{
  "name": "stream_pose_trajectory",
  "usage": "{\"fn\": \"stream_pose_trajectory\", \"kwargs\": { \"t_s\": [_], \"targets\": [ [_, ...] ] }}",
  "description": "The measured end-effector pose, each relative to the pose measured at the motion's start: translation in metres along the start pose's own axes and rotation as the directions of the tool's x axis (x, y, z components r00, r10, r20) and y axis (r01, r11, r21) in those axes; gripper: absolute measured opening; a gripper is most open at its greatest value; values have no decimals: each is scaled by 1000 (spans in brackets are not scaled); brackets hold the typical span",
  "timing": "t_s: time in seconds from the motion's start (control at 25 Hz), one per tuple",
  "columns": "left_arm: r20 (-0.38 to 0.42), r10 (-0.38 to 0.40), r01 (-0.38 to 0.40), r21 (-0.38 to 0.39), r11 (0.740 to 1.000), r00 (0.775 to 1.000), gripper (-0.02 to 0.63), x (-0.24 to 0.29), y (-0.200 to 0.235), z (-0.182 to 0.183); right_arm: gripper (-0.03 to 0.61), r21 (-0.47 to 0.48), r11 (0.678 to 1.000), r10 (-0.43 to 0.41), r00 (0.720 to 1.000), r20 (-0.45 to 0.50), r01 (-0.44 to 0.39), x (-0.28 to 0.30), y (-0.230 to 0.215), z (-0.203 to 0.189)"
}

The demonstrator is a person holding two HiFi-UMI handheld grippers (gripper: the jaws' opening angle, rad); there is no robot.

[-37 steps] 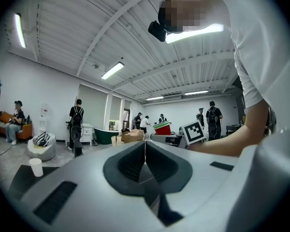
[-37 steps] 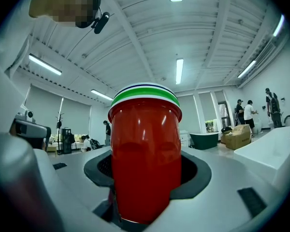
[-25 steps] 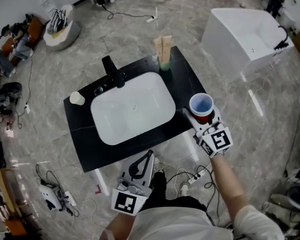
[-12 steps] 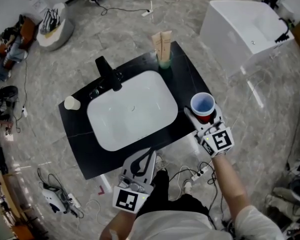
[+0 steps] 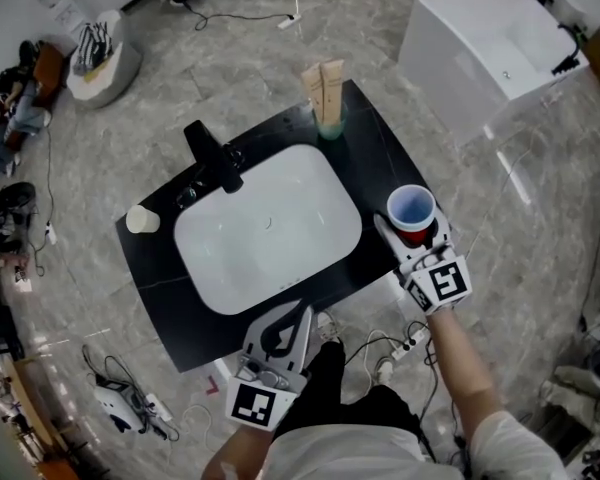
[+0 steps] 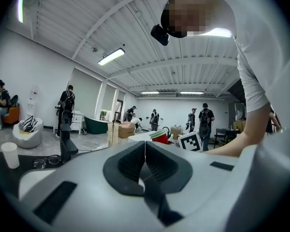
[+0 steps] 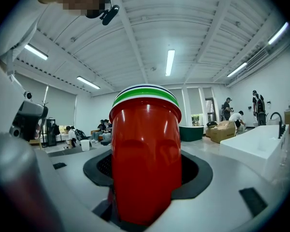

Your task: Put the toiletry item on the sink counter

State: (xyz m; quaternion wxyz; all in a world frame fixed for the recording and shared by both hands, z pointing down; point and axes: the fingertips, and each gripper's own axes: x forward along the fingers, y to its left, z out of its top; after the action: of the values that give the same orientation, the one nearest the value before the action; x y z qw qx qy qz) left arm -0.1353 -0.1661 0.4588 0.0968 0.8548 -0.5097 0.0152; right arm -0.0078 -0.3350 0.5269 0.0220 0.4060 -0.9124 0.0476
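A red cup (image 5: 411,211) with a blue inside and a green-and-white rim stands upright between the jaws of my right gripper (image 5: 414,232), at the right edge of the black sink counter (image 5: 170,288). In the right gripper view the red cup (image 7: 145,153) fills the middle, and both pads of the right gripper (image 7: 145,180) press on its wall. My left gripper (image 5: 283,330) hangs at the counter's near edge, below the white basin (image 5: 265,228). The left gripper (image 6: 145,164) is shut with its pads touching and nothing between them.
A black faucet (image 5: 210,153) stands behind the basin. Two tubes (image 5: 325,86) sit in a green holder at the far corner, and a white paper cup (image 5: 140,219) at the left end. A white bathtub (image 5: 490,38) stands at the upper right. Cables (image 5: 390,353) lie by my feet.
Both grippers have sunk a little. The right gripper still holds the red cup at the counter's right edge, and the left gripper stays shut by the near edge.
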Motion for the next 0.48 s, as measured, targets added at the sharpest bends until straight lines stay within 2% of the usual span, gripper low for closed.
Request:
{"fn": "stream_pose_trajectory", "kwargs": {
  "t_s": [0.48],
  "targets": [
    [-55, -11, 10, -20, 1000, 998, 6, 4, 10, -19, 293, -4, 1000, 1, 1000, 24, -1, 16, -1, -9]
  ]
}}
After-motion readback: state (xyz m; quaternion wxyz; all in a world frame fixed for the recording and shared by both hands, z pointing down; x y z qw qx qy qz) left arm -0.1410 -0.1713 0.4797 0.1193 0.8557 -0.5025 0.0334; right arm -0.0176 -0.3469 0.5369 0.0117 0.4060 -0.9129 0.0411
